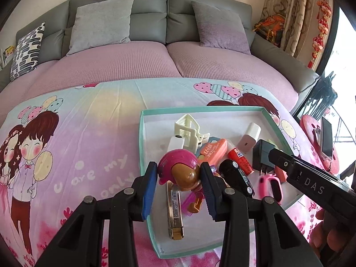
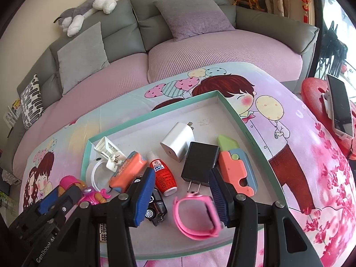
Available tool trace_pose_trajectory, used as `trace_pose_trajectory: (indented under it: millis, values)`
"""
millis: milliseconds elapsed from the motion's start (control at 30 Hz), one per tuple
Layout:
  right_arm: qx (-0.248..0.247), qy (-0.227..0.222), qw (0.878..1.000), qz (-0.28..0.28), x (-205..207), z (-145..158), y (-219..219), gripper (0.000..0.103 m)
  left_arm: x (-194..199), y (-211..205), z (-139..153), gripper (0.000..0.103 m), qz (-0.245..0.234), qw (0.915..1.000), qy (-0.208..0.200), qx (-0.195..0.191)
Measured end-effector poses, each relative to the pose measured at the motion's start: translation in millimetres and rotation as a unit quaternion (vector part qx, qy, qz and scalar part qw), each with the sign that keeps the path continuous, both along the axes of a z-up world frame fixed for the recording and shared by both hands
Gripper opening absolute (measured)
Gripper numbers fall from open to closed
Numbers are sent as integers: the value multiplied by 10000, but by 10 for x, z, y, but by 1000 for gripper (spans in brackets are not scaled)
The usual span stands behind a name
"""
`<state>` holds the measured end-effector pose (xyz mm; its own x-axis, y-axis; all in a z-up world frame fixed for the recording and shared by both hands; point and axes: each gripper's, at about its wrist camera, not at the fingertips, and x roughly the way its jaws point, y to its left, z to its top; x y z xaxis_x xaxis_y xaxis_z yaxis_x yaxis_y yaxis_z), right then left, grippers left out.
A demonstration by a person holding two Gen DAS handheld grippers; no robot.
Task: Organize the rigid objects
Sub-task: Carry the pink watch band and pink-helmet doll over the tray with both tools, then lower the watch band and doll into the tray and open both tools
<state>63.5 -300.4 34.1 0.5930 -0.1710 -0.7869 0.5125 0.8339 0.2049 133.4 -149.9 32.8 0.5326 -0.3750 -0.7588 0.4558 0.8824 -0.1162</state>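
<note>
A shallow teal-rimmed tray (image 1: 141, 146) (image 2: 233, 111) lies on the cartoon bedsheet and holds several small rigid items. My left gripper (image 1: 179, 178) is shut on a toy figure with a pink helmet (image 1: 178, 166), held over the tray's near left part; the figure also shows in the right wrist view (image 2: 71, 183). My right gripper (image 2: 182, 191) is open and empty, fingers either side of a pink wristband (image 2: 195, 215) lying in the tray. A black toy car (image 2: 156, 207), red glue bottle (image 2: 163, 178), black charger (image 2: 200, 164) and white charger (image 2: 178, 141) lie close by.
Also in the tray are a white clip stand (image 2: 109, 151), an orange box (image 2: 129, 171), an orange-and-blue toy knife (image 2: 235, 166) and a gold lighter (image 1: 174, 209). A red stool with a phone (image 2: 339, 106) stands at the right. A sofa with cushions (image 1: 155, 33) lies behind.
</note>
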Motion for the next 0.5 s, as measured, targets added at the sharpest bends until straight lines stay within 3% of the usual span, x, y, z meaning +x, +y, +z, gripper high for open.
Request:
trace_pose_trajectory:
  millis: [500]
  values:
    - [154, 259, 9995, 68, 69, -182, -14, 53, -43, -201, -167, 44, -307, 9991, 204, 222]
